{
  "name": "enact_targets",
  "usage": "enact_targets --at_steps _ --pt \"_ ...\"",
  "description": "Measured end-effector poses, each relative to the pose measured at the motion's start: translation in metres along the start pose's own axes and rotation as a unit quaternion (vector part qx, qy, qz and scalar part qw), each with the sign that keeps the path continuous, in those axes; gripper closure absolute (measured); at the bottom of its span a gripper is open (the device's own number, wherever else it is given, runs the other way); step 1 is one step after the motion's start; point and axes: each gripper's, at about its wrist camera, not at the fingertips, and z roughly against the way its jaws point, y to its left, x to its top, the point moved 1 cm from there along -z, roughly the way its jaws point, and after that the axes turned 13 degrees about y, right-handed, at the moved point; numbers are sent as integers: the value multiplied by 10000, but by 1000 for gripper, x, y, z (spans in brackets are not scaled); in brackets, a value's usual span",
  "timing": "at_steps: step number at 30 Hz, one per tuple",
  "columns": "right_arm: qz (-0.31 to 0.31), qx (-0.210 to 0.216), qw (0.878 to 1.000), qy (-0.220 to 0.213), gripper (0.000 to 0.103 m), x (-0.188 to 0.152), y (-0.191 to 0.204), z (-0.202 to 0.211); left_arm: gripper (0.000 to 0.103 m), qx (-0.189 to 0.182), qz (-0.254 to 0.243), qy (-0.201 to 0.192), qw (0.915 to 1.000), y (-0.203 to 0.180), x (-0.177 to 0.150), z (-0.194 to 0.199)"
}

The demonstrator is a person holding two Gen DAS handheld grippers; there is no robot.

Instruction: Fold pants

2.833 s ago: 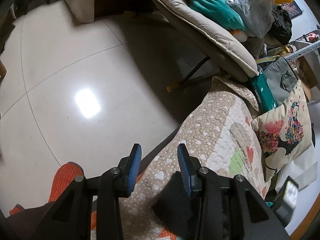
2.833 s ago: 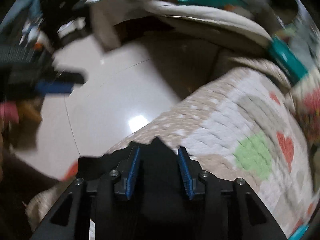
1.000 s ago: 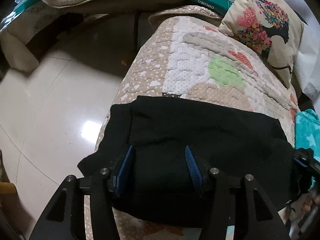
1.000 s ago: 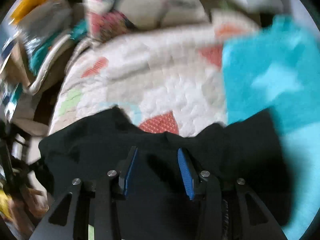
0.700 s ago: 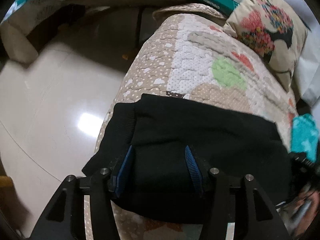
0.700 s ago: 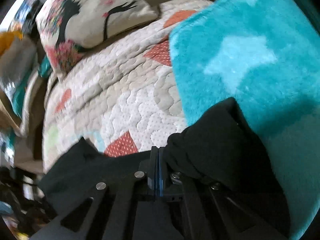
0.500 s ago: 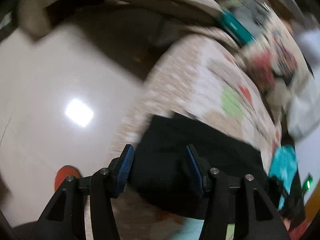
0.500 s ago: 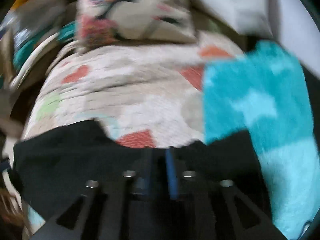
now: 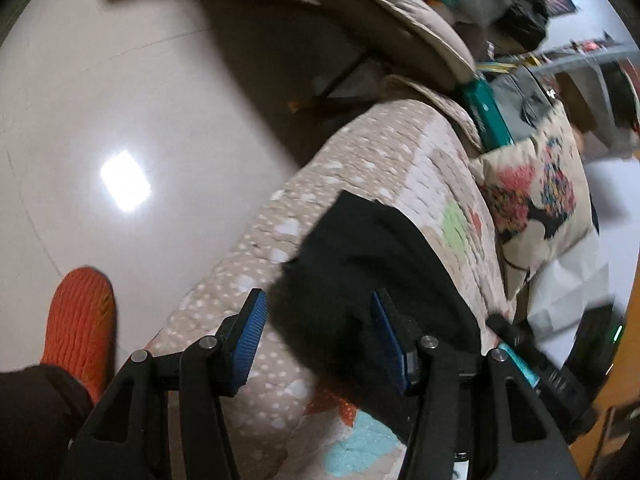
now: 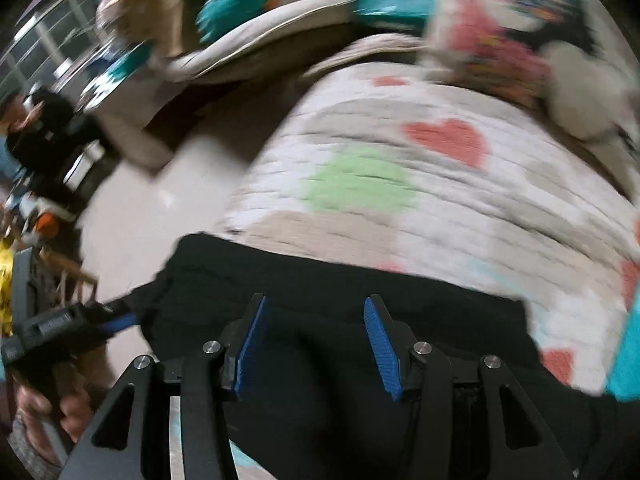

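Note:
The black pants (image 9: 372, 264) lie folded into a band across the quilted bed cover (image 9: 384, 160), near its floor-side edge. My left gripper (image 9: 320, 332) is open, its blue pads on either side of the pants' near end, holding nothing. In the right wrist view the pants (image 10: 328, 292) stretch across the lower frame. My right gripper (image 10: 316, 340) is open just above them and empty. The left gripper (image 10: 72, 324) shows at the far left of that view, by the pants' end.
A floral pillow (image 9: 536, 192) lies at the head of the bed. A beige padded lounger (image 9: 400, 4) with bags stands beyond the bed. Glossy tiled floor (image 9: 120, 112) is on the left, with an orange slipper (image 9: 80, 312). A teal blanket edge (image 10: 628, 352) lies at right.
The right gripper was shut on the pants, then opened and let go. Both grippers have pulled back and swung; the folded pants stay on the quilt.

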Motion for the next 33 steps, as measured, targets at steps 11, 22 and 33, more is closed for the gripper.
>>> enact_targets --at_steps 11,22,33 --pt "1378 -286 9860 891 49 69 93 -69 46 229 349 167 9990 6 0 -28" --pt "1870 -438 9722 1340 49 93 126 -119 43 299 526 130 9981 4 2 -33" --pt "2168 -693 9653 1284 73 80 140 -121 87 136 120 302 9994 -12 5 -29"
